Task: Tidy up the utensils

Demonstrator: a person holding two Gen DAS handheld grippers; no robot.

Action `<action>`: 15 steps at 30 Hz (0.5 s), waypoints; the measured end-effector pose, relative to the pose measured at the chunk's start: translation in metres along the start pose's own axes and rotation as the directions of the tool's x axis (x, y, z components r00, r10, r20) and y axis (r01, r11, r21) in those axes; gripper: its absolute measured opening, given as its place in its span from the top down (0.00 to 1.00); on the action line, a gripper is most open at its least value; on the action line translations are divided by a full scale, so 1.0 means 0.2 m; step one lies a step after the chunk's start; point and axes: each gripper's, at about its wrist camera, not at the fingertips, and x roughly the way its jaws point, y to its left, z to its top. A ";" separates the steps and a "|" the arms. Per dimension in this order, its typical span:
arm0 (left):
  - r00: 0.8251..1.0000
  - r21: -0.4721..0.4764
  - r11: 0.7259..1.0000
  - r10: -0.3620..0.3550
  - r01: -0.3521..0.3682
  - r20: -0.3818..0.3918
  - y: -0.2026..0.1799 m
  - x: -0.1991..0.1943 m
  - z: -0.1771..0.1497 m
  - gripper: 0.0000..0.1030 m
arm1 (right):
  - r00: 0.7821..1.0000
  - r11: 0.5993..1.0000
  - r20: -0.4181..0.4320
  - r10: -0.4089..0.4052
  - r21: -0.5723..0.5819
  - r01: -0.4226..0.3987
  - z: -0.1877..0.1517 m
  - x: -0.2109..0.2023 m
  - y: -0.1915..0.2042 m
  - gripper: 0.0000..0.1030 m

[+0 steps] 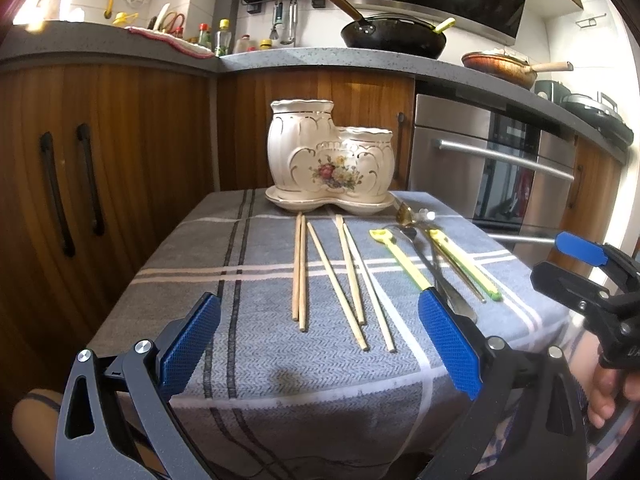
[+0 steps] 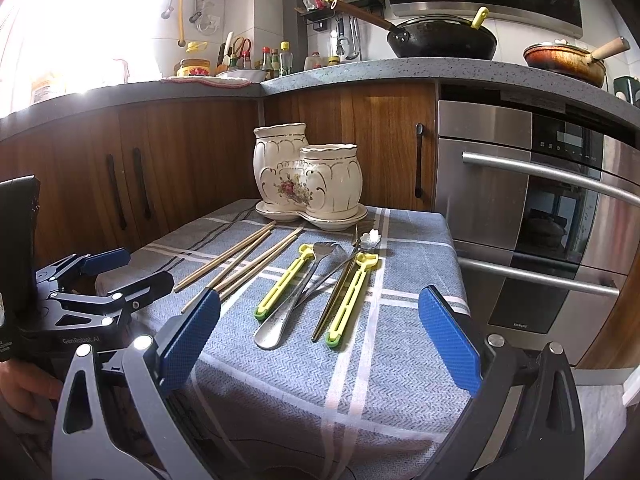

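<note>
My left gripper [image 1: 320,354], spread wide and empty, faces the wooden chopsticks [image 1: 300,272], whose long axes point toward the ceramic holder [image 1: 330,152]; my right gripper [image 2: 320,346] is likewise spread and empty.

Small table [image 1: 248,380], covered by a tablecloth [image 1: 320,360], stands in front of the kitchen cabinets [image 1: 120,128]; oven [image 2: 540,216] behind it to the right. Two-compartment utensil holder [image 1: 330,148] on its saucer [image 1: 304,205] at the table's far edge, taller compartment left. Before it, left to right: chopsticks [image 1: 344,276], then tongs [image 1: 400,258], fork [image 2: 304,284], second tongs [image 2: 352,296]. Wok [image 1: 394,36] on the counter behind.
</note>
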 end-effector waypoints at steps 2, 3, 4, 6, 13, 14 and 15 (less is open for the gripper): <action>1.000 -0.001 1.000 0.001 -0.001 0.001 0.00 0.00 0.00 0.05 | 1.000 1.000 0.000 -0.001 0.001 0.001 0.00 0.00 0.00 0.05; 1.000 -0.002 1.000 0.000 0.000 0.002 0.00 0.00 0.00 0.05 | 1.000 1.000 0.000 0.000 0.002 0.000 0.00 0.00 0.00 0.05; 1.000 -0.002 1.000 0.000 0.000 0.001 0.00 0.00 0.00 0.05 | 1.000 1.000 0.000 -0.001 0.003 0.001 0.00 0.00 0.00 0.05; 1.000 -0.002 1.000 0.002 -0.002 0.002 0.00 0.00 0.00 0.05 | 1.000 1.000 0.000 -0.001 0.001 0.001 0.00 0.00 0.00 0.05; 1.000 -0.008 1.000 0.000 0.000 0.003 0.02 0.00 0.00 0.05 | 1.000 1.000 -0.002 -0.003 0.002 0.003 0.00 0.00 -0.01 0.05; 1.000 -0.007 1.000 0.000 0.000 0.004 0.02 0.00 0.00 0.05 | 1.000 1.000 -0.002 -0.004 0.001 0.004 0.00 0.00 0.00 0.05; 1.000 -0.006 1.000 0.000 0.000 0.004 0.02 0.00 0.00 0.05 | 1.000 1.000 -0.002 -0.004 0.001 0.004 0.00 0.00 0.00 0.05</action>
